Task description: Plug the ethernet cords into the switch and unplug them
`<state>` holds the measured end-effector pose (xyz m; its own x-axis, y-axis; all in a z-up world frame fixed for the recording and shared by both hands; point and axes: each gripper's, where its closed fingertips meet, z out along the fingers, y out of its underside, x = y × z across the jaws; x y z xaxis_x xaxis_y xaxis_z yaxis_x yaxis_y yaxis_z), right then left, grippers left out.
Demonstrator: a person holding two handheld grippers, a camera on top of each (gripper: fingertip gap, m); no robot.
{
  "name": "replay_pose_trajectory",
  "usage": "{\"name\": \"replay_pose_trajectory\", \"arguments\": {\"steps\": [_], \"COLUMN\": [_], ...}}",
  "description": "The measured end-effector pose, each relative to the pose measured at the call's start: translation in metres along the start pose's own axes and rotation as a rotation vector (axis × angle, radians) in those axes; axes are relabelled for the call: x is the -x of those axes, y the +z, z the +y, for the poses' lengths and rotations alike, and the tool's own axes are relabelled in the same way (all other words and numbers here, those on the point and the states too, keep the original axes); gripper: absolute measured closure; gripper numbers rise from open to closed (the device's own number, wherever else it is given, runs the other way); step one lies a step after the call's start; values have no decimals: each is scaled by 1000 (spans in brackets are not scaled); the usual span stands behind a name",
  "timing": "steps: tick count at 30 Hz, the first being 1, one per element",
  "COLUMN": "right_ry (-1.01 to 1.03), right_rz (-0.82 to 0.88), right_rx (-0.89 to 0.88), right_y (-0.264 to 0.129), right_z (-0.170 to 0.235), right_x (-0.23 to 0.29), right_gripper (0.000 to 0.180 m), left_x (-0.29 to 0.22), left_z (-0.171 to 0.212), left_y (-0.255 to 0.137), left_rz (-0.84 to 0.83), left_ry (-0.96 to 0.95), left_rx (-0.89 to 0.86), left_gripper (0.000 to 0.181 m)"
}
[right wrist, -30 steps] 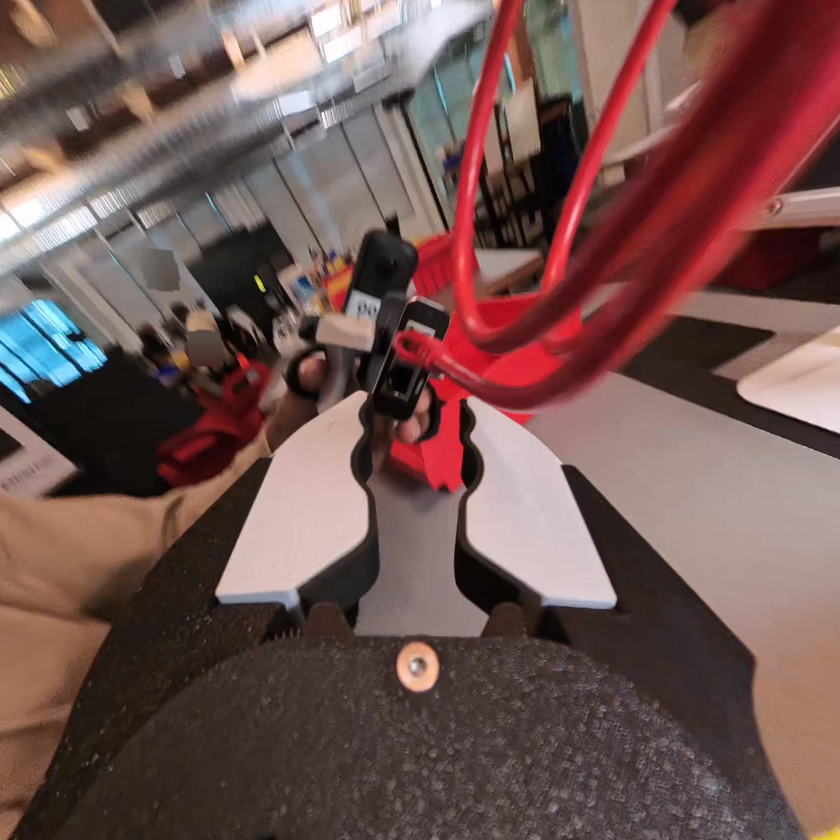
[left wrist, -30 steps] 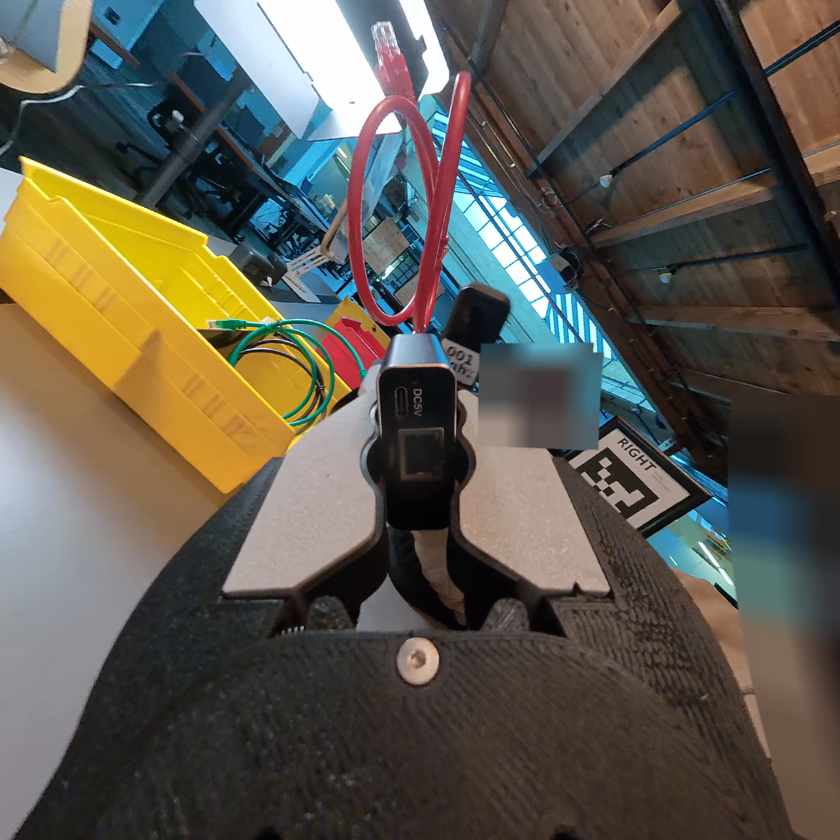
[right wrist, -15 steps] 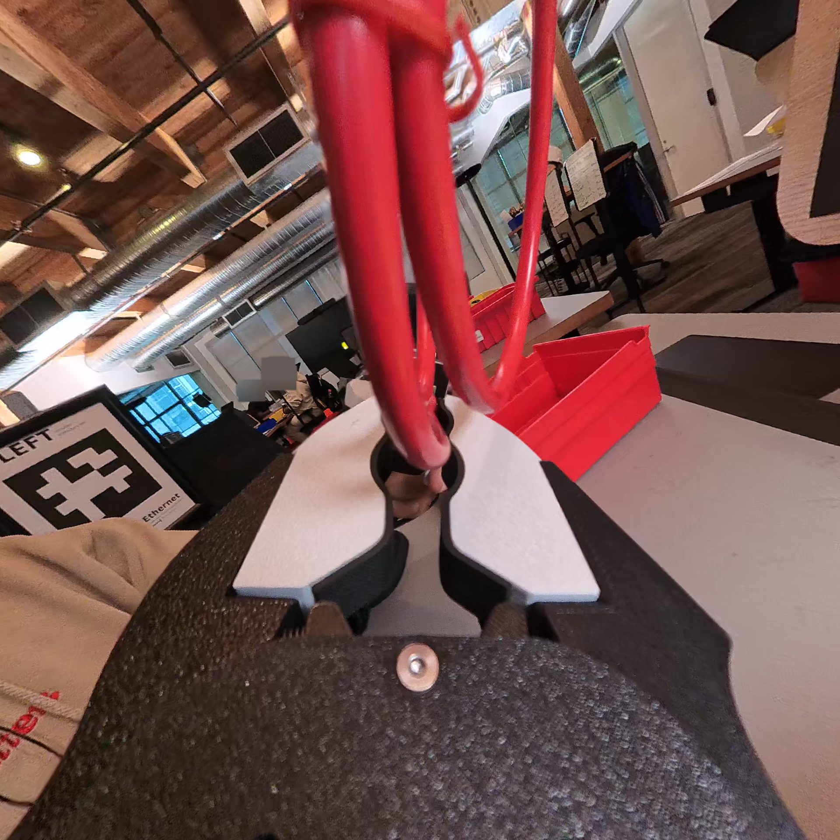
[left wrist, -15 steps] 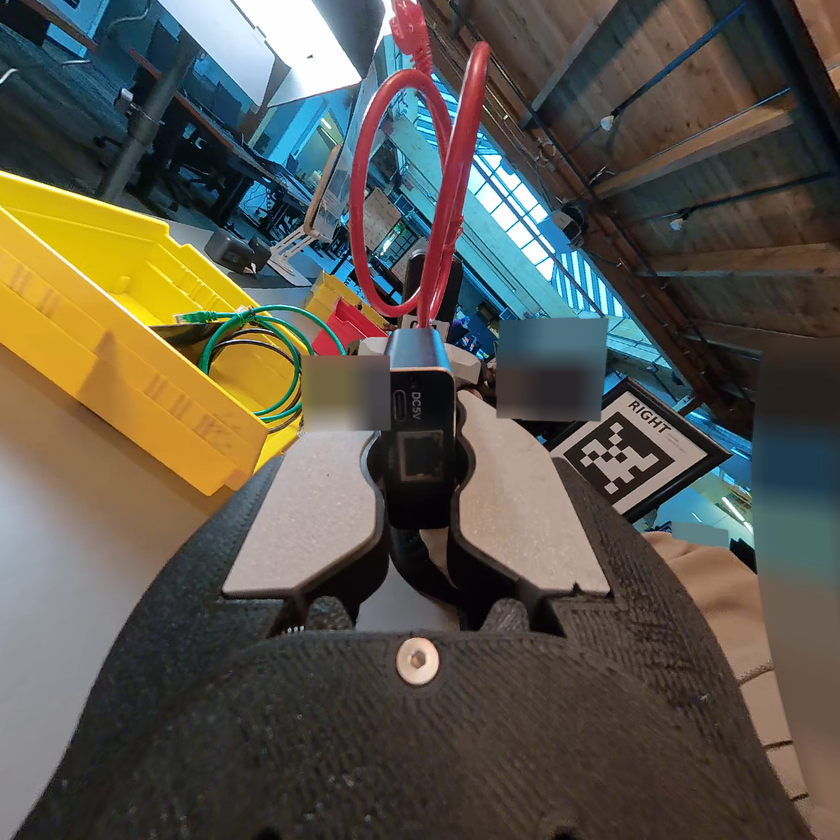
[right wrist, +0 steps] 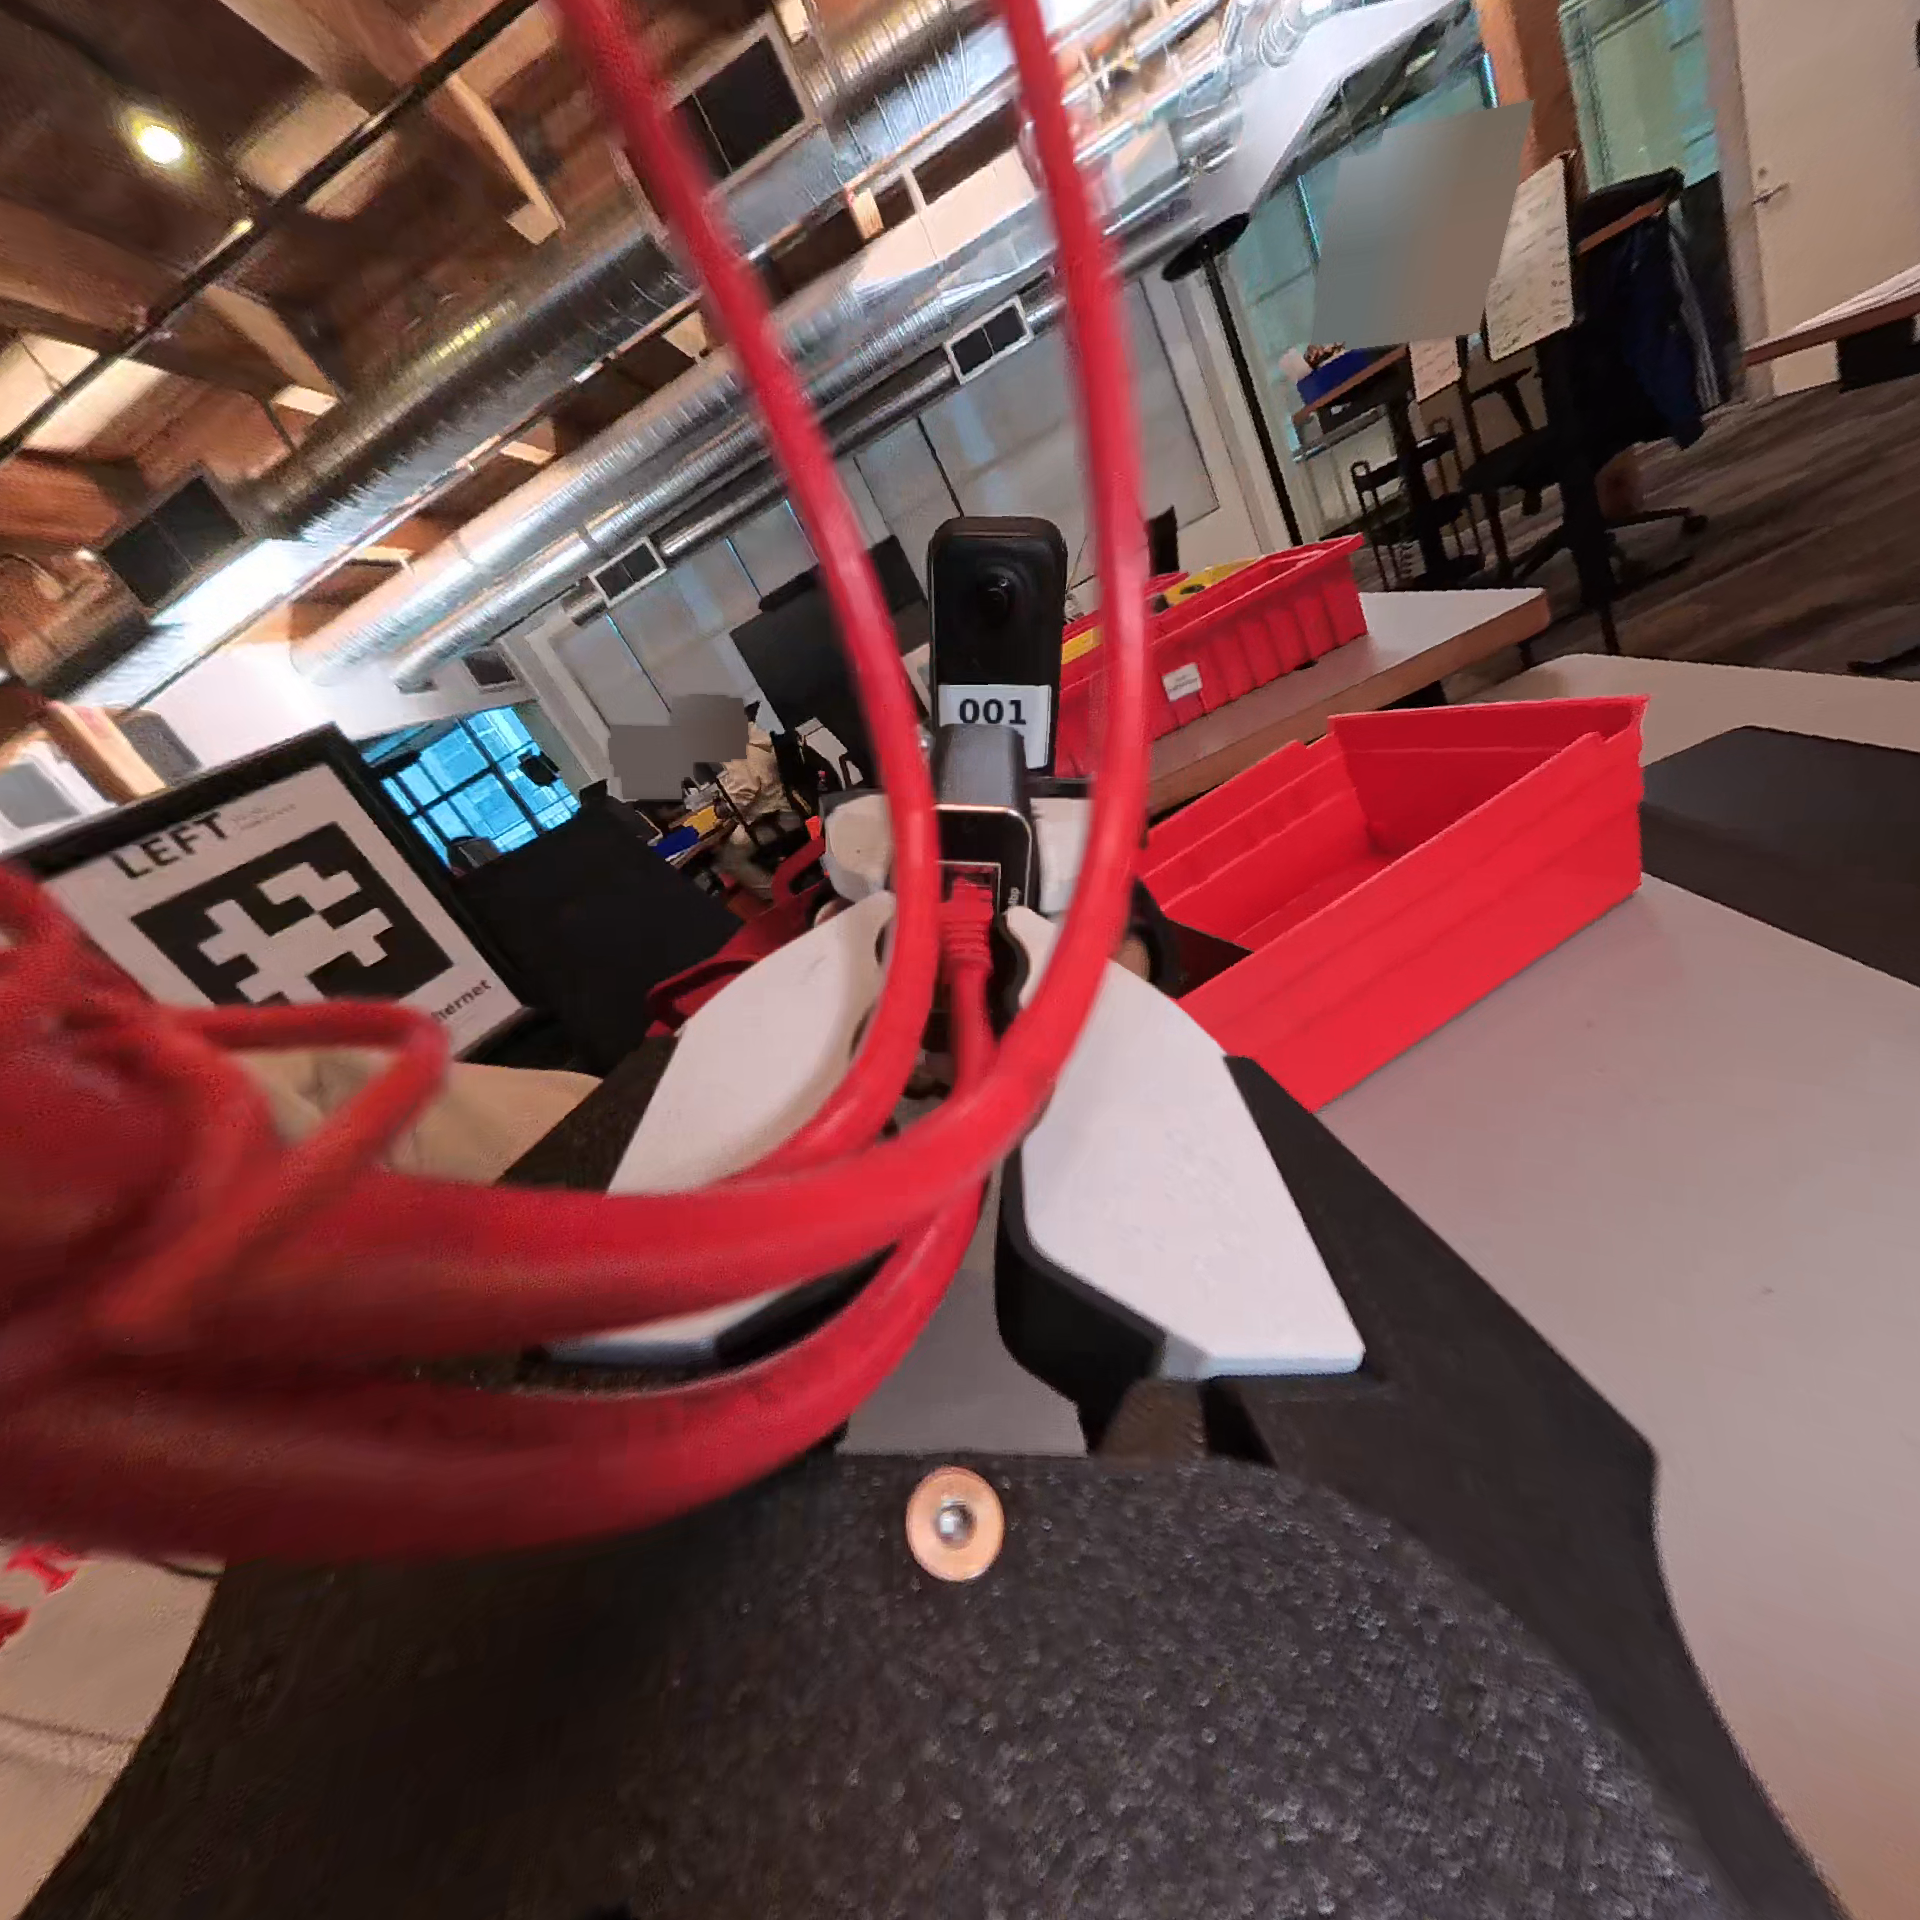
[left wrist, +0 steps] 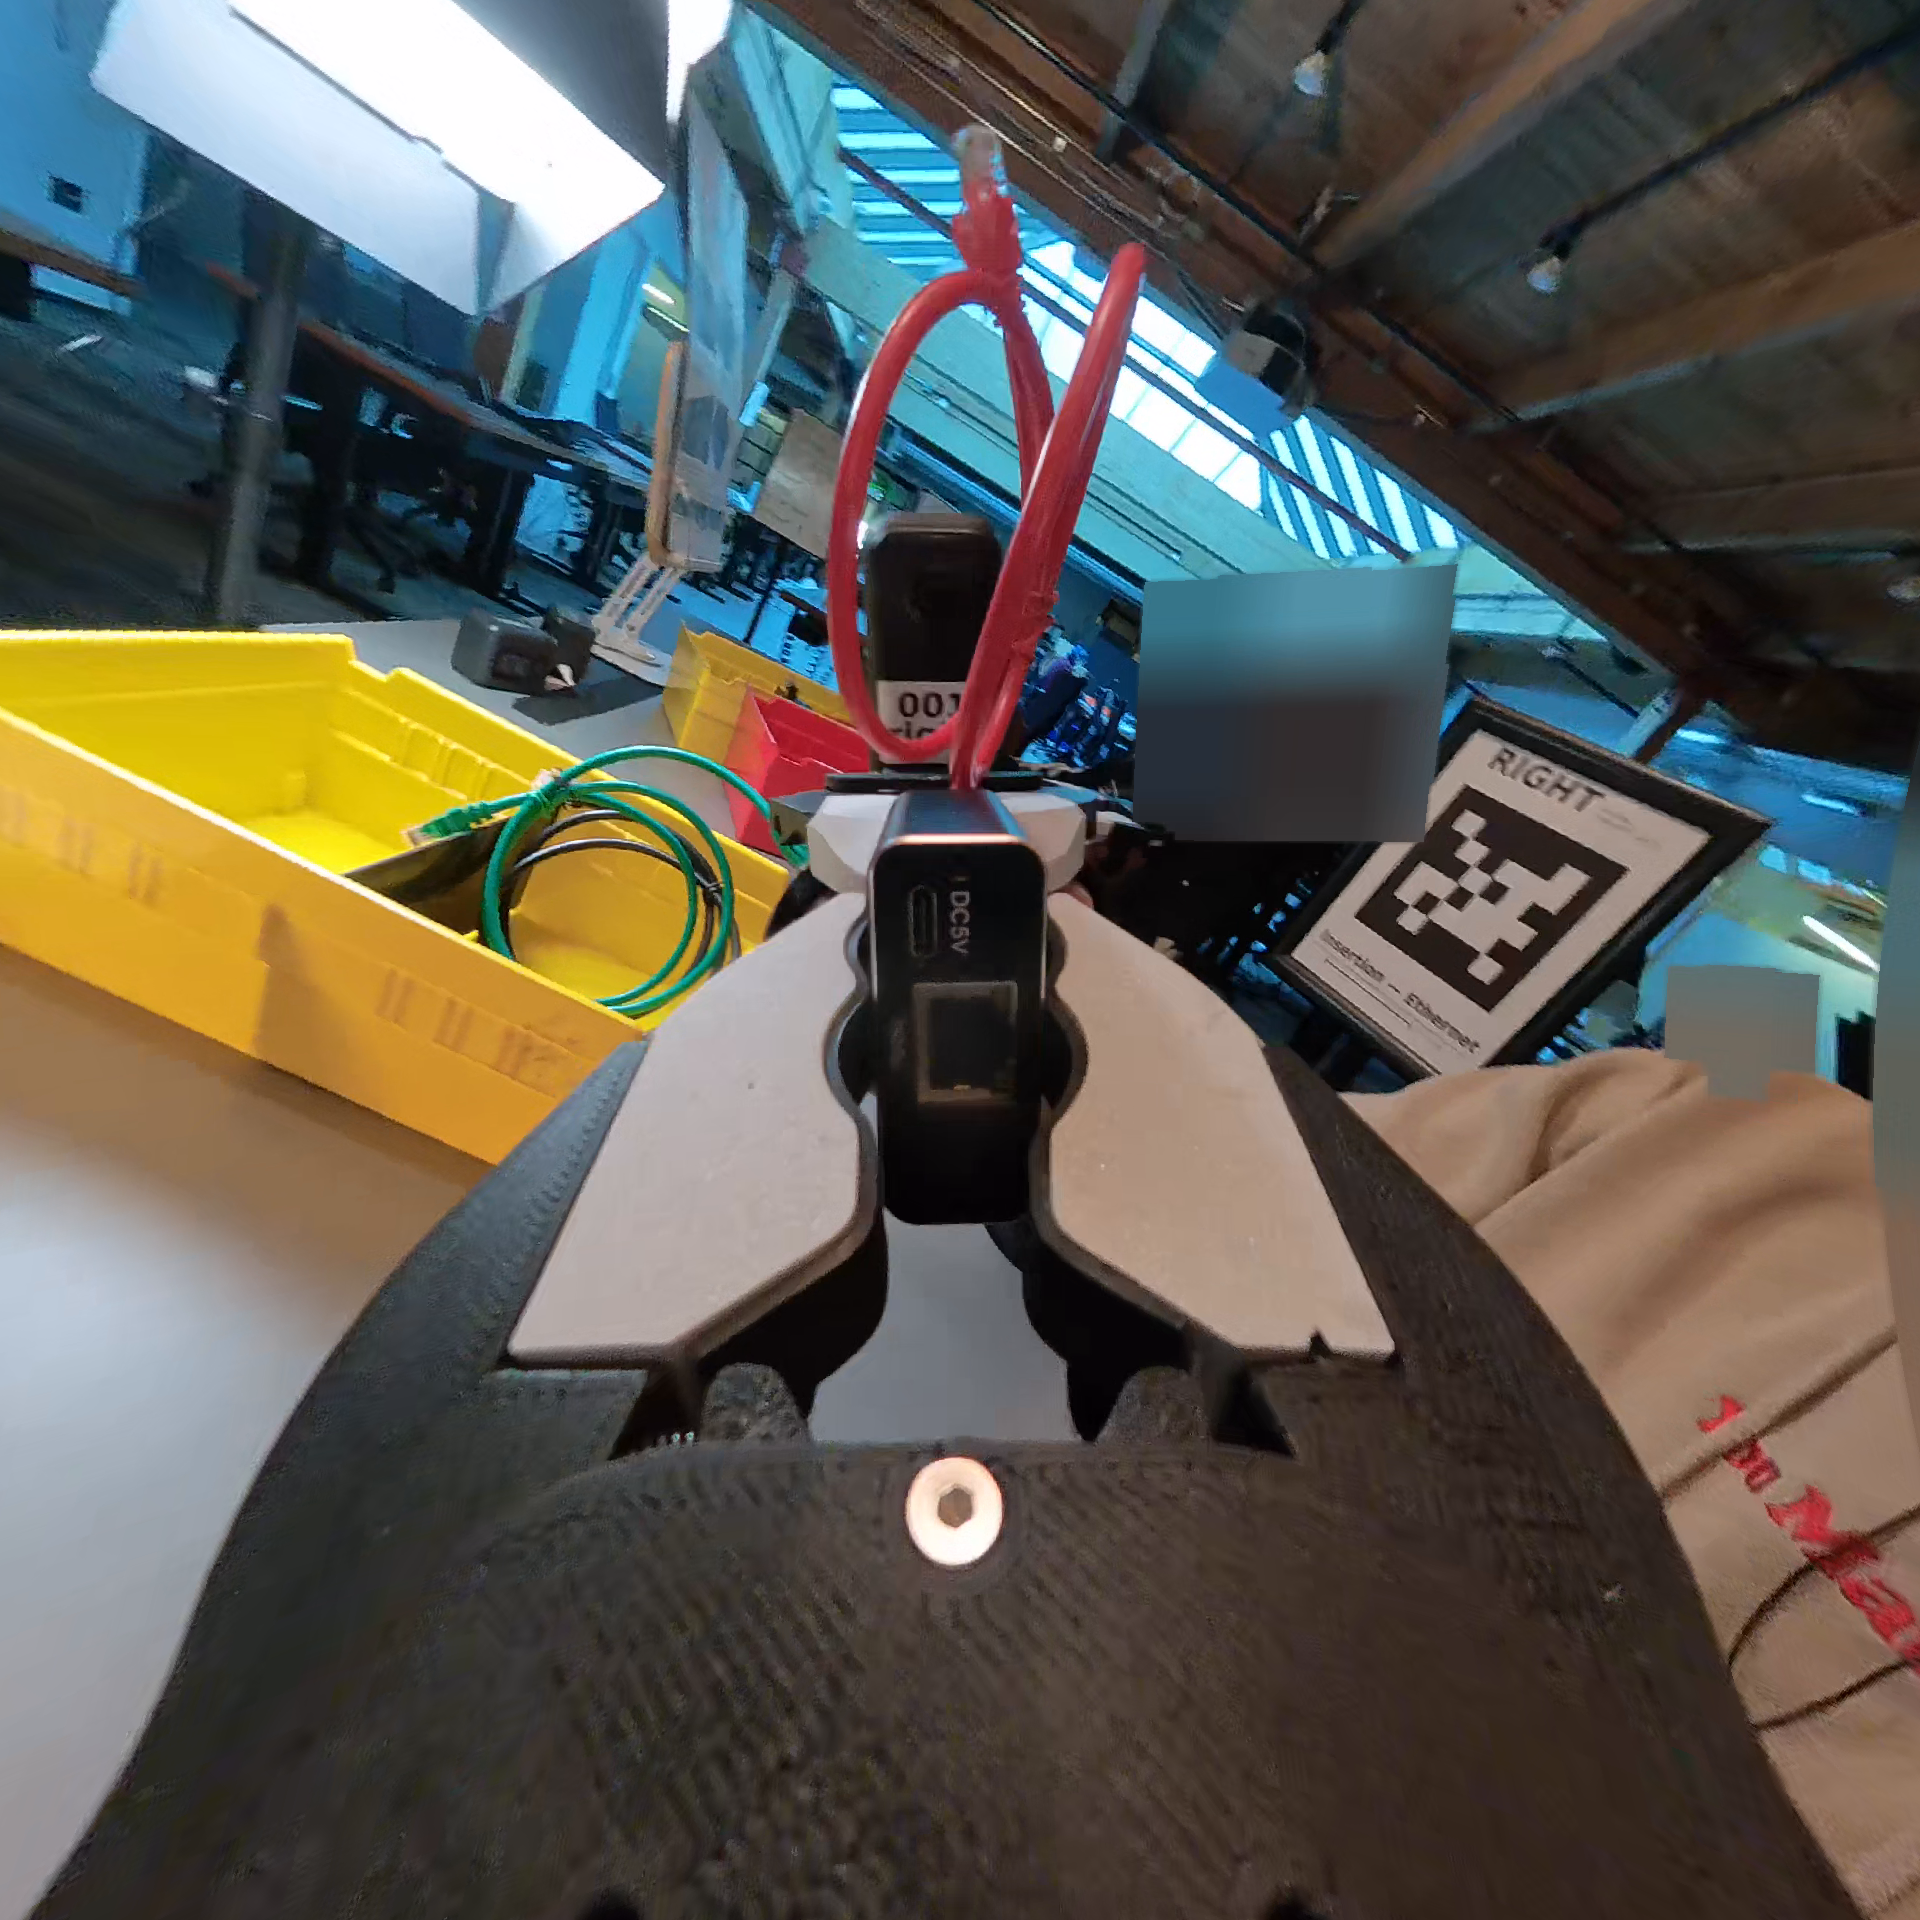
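My left gripper (left wrist: 956,935) is shut on the small black switch (left wrist: 956,1049) and holds it above the table. A red ethernet cord (left wrist: 862,499) rises from the switch's far end in loops, and its free plug (left wrist: 982,166) points up. In the right wrist view my right gripper (right wrist: 966,935) is shut on the red cord's plug boot (right wrist: 966,935). That plug sits in the port of the switch (right wrist: 982,831). The cord's loops (right wrist: 520,1299) hang across the right wrist view. The right gripper's white fingers (left wrist: 836,842) show just behind the switch.
A yellow bin (left wrist: 260,831) at left holds a coiled green cord (left wrist: 613,883) and a black one. A red bin (right wrist: 1403,894) stands on the grey table (right wrist: 1610,1143) at right. Framed marker boards (left wrist: 1496,894) (right wrist: 281,914) stand near a person's beige sleeve (left wrist: 1610,1299). My left and right fingertips are right by each other.
My right gripper was open and apart from the switch, then came in and shut on the red cord at its plug. My left gripper kept hold of the switch and tilted down slightly.
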<state>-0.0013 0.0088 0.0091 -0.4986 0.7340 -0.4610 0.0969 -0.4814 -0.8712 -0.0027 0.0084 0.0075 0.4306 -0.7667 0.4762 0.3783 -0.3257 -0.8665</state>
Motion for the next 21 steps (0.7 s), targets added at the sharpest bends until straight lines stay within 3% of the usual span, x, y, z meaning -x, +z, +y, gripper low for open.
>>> {"name": "replay_pose_trajectory", "arguments": {"steps": [13, 21], "right_ry": [-25, -68], "right_rz": [117, 137], "right_rx": [25, 60], "right_y": [-15, -17], "right_z": [2, 1], "right_x": [-26, -25], "right_gripper": [165, 166], "left_x": [23, 23], "left_z": [10, 5], "left_y": [12, 13], "left_rz": [-204, -138], "left_ry": [83, -12], "left_rx": [-35, -103], "left_gripper": [154, 155]}}
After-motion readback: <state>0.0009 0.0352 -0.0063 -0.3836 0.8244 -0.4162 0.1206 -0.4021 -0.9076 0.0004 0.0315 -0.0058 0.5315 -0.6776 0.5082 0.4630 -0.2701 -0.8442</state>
